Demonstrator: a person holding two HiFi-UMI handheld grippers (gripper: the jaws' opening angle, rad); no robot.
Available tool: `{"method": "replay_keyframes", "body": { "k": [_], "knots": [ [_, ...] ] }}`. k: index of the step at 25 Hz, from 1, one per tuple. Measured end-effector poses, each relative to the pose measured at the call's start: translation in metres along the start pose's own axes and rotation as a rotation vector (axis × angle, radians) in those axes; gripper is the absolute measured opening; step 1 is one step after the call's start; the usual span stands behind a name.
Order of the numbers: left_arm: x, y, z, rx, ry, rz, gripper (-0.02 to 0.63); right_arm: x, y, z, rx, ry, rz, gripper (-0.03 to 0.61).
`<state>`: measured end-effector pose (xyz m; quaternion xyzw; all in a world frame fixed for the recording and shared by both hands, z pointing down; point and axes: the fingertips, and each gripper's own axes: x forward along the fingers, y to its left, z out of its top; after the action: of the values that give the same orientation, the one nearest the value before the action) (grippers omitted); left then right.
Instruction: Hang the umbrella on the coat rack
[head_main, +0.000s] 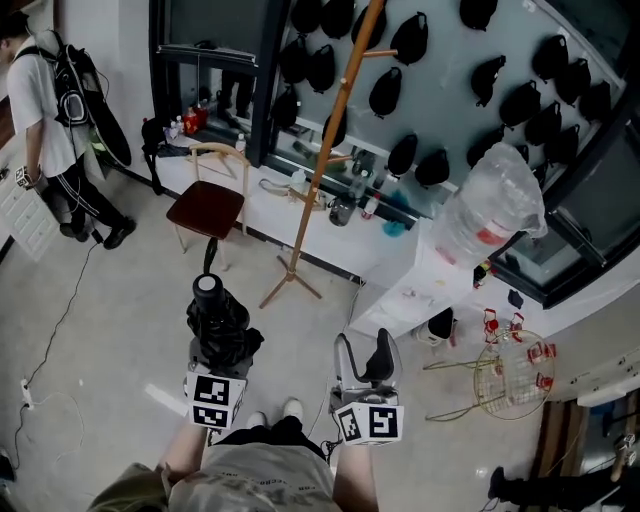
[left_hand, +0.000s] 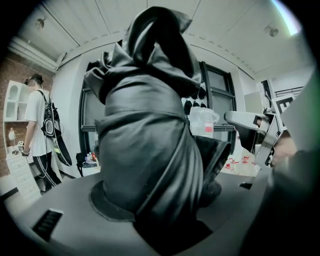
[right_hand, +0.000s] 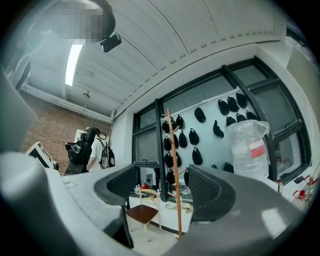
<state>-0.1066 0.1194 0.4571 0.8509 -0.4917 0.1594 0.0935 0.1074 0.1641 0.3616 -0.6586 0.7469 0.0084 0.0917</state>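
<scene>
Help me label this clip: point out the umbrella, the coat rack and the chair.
umbrella (head_main: 218, 322), head view, folded black canopy.
coat rack (head_main: 329, 150), head view, middle of the wooden pole.
chair (head_main: 205, 208), head view, dark red seat.

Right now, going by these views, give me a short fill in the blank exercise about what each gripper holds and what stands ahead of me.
1. The left gripper is shut on a folded black ___.
2. The right gripper is open and holds ___.
3. The wooden coat rack stands on the floor next to a ___ with a dark red seat.

Missing words: umbrella; nothing; chair.
</scene>
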Motion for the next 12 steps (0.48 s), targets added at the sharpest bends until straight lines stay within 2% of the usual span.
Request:
{"method": "replay_keyframes", "body": {
  "k": [6,9,12],
  "knots": [
    [0.028,-0.003,-0.005,-0.004,0.028,-0.030,0.281,0.022,-0.012,-0.013,-0.003,0.022,-0.002,0.325],
    [0.041,-0.001,-0.009,-0.009,0.041,-0.022,0.281,0.036,-0.020,-0.023,0.007,0.032,0.010,0.325],
    [0.058,0.007,0.002,-0.015,0.018,0.002,0.281,0.058,-0.029,-0.027,0.010,0.028,0.029,0.325]
  ]
}}
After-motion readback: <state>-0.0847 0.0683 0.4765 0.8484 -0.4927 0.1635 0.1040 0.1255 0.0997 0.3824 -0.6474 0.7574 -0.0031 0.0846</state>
